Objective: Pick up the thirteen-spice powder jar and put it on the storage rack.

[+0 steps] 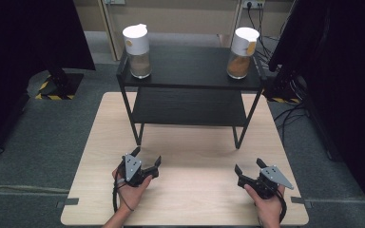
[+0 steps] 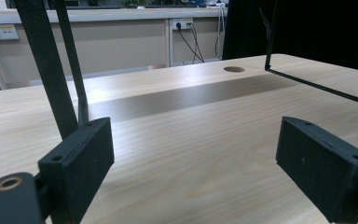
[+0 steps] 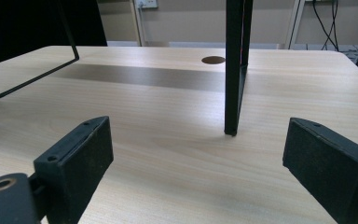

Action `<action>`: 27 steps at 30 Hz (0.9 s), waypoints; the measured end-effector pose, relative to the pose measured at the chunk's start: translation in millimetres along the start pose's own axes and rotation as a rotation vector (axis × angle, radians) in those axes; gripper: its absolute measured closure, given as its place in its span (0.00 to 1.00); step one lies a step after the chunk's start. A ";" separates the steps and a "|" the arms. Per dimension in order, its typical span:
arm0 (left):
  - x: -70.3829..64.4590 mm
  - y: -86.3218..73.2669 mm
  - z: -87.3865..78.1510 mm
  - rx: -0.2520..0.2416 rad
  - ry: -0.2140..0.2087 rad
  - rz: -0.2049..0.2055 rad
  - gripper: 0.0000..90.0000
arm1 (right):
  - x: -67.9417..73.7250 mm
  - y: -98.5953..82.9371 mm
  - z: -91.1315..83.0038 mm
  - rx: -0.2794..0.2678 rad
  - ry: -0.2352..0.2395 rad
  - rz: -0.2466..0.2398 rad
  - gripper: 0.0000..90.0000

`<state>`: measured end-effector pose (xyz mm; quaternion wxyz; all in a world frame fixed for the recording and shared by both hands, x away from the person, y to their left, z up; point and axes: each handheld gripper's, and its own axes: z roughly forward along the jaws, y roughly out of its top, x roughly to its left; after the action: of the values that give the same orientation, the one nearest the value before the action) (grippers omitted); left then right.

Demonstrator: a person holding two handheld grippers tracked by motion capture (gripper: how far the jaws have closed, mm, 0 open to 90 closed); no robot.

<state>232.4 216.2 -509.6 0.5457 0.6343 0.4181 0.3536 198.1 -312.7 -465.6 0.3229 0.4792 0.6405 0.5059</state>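
Note:
Two glass jars with white lids stand on the top of a black two-tier shelf [image 1: 190, 83]: the left jar [image 1: 138, 45] holds pale brown powder, the right jar [image 1: 242, 46] orange-brown powder. My left gripper [image 1: 147, 159] rests near the table's front left, open with nothing between its jaws, just short of the shelf's front left leg [image 2: 44, 60]. My right gripper [image 1: 249, 167] sits at the front right, open and empty, facing the shelf's front right leg [image 3: 235, 70].
The light wooden table [image 1: 190, 190] has a round cable hole [image 3: 213, 59] behind the shelf. Black curtains hang at both sides, with stand bases and cables on the grey floor. Bare tabletop lies between the two grippers.

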 end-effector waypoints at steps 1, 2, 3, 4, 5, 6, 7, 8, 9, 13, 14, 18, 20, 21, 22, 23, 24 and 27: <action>0.0 0.0 0.0 0.000 0.000 0.000 0.12 | -0.1 -1.1 -0.1 -0.002 0.000 0.000 0.10; -0.1 -0.1 0.0 0.000 0.000 0.000 0.12 | -0.2 -1.8 -0.3 -0.001 0.000 0.002 0.10; -0.1 0.0 0.0 0.000 0.000 0.001 0.12 | -0.3 -2.4 -0.2 0.001 0.001 0.003 0.10; -0.1 0.0 0.0 0.000 0.000 0.001 0.12 | -0.2 -3.0 -0.2 0.002 0.000 0.003 0.10; -0.1 0.1 0.0 0.000 0.000 0.001 0.12 | -0.1 -3.7 -0.3 0.002 -0.002 0.003 0.10; 0.0 0.1 0.1 0.001 0.000 0.001 0.12 | -0.2 -4.4 -0.3 0.004 -0.002 0.004 0.10; 0.0 0.1 0.1 0.001 0.000 0.000 0.12 | -0.3 -5.3 -0.1 0.006 -0.003 0.004 0.10; 0.1 0.1 0.2 0.000 -0.001 0.000 0.12 | -0.3 -6.2 0.1 0.008 -0.004 0.004 0.10; 0.2 0.1 0.1 0.001 -0.001 0.000 0.12 | -0.3 -7.2 0.4 0.010 -0.005 0.005 0.10; 0.3 0.1 0.1 0.000 -0.001 -0.001 0.12 | 0.2 -9.9 1.2 0.018 -0.004 0.003 0.10; 0.3 0.1 0.2 0.000 -0.001 -0.001 0.12 | 0.3 -10.7 1.5 0.018 -0.004 0.001 0.10; 0.3 0.1 0.2 0.001 -0.001 -0.002 0.12 | 0.7 -13.6 2.7 0.025 -0.006 -0.004 0.10; 0.3 0.2 0.3 0.001 -0.002 -0.001 0.12 | 0.3 -13.6 2.7 0.026 -0.003 -0.005 0.10; 0.3 0.3 0.3 0.001 -0.001 0.000 0.12 | 0.5 -13.9 2.6 0.025 -0.004 -0.006 0.10; 0.3 0.2 0.3 0.001 -0.002 -0.001 0.12 | 0.9 -14.0 2.5 0.024 -0.004 -0.007 0.10; 0.4 0.3 0.4 0.002 -0.002 -0.001 0.12 | 0.9 -14.0 2.5 0.024 -0.003 -0.009 0.10; 0.4 0.3 0.4 0.001 -0.002 -0.001 0.12 | 1.0 -13.8 2.5 0.026 -0.002 -0.009 0.10; 0.3 0.3 0.3 0.002 -0.002 0.000 0.12 | 0.9 -13.7 2.6 0.026 -0.002 -0.007 0.10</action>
<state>232.8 216.3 -509.4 0.5457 0.6350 0.4180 0.3525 196.2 -311.4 -479.4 0.3191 0.4815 0.6485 0.4958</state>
